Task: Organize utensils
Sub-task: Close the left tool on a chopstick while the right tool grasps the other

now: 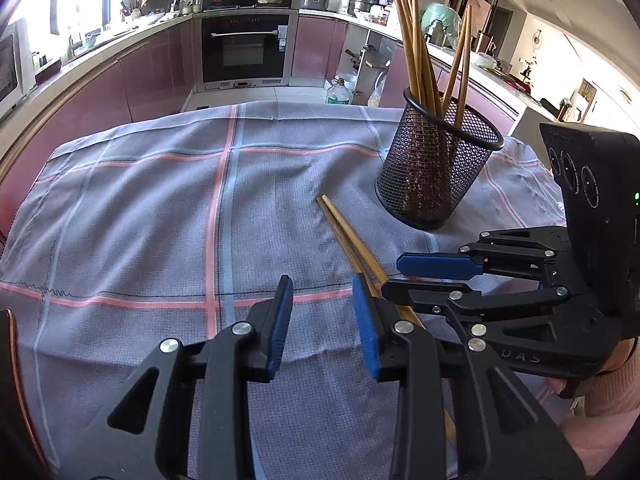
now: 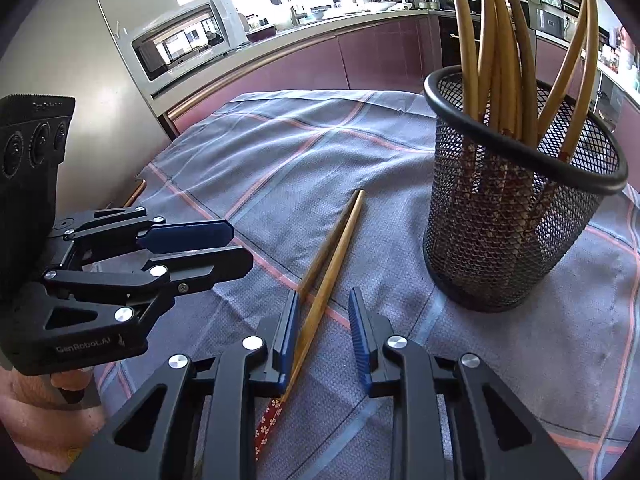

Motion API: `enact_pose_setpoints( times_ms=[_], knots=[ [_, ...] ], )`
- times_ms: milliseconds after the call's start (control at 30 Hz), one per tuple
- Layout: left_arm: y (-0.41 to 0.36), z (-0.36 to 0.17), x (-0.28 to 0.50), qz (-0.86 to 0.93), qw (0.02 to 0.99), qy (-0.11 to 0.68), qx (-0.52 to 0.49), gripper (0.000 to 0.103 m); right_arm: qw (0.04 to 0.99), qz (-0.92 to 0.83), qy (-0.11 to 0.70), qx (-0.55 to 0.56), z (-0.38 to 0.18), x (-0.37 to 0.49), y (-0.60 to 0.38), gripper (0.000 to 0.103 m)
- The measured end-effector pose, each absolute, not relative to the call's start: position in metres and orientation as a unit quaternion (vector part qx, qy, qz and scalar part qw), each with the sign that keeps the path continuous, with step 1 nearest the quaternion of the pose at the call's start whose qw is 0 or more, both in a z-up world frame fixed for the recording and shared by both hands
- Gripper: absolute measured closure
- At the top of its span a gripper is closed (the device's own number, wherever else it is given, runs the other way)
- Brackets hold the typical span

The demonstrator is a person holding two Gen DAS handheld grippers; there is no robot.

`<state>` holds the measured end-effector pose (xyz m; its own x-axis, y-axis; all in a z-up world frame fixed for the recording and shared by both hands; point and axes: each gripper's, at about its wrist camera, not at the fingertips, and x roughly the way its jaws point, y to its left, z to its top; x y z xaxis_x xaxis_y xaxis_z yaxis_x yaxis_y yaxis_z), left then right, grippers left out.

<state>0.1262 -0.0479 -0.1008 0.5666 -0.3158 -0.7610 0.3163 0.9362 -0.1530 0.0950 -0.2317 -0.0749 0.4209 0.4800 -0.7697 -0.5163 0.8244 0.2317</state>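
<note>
Two wooden chopsticks [image 1: 347, 229] lie side by side on the checked cloth, also in the right wrist view [image 2: 335, 255]. A black mesh cup [image 1: 436, 168] holding several upright chopsticks stands just beyond them, also in the right wrist view [image 2: 516, 208]. My left gripper [image 1: 322, 316] is open and empty, just left of the lying chopsticks. My right gripper [image 2: 323, 322] is open, its jaws low on either side of one lying chopstick, not closed on it. Each gripper shows in the other's view, the right one [image 1: 432, 276] and the left one [image 2: 224, 246].
The grey-blue cloth with pink lines [image 1: 160, 208] covers the table. Kitchen counters, an oven [image 1: 245, 46] and a microwave [image 2: 188, 36] stand beyond the table's far edge.
</note>
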Motion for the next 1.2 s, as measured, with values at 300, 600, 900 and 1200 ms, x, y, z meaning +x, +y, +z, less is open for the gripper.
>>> enact_pose_setpoints(
  times_ms=[300,600,900,1200],
  knots=[
    [-0.054,-0.106,0.127,-0.189,0.88,0.435,0.004,0.072,0.845,0.282,0.455,-0.014,-0.078,0.096,-0.239,0.092],
    [-0.077,-0.113,0.137,-0.209,0.87,0.446,0.021,0.07,0.846,0.271,0.459,-0.01,-0.078,0.096,-0.253,0.092],
    [-0.087,-0.124,0.146,-0.201,0.863,0.462,0.03,0.073,0.849,0.262,0.458,-0.026,-0.076,0.101,-0.252,0.091],
    [-0.087,-0.125,0.15,-0.194,0.864,0.463,0.031,0.08,0.855,0.249,0.453,-0.031,-0.078,0.112,-0.245,0.09]
  ],
)
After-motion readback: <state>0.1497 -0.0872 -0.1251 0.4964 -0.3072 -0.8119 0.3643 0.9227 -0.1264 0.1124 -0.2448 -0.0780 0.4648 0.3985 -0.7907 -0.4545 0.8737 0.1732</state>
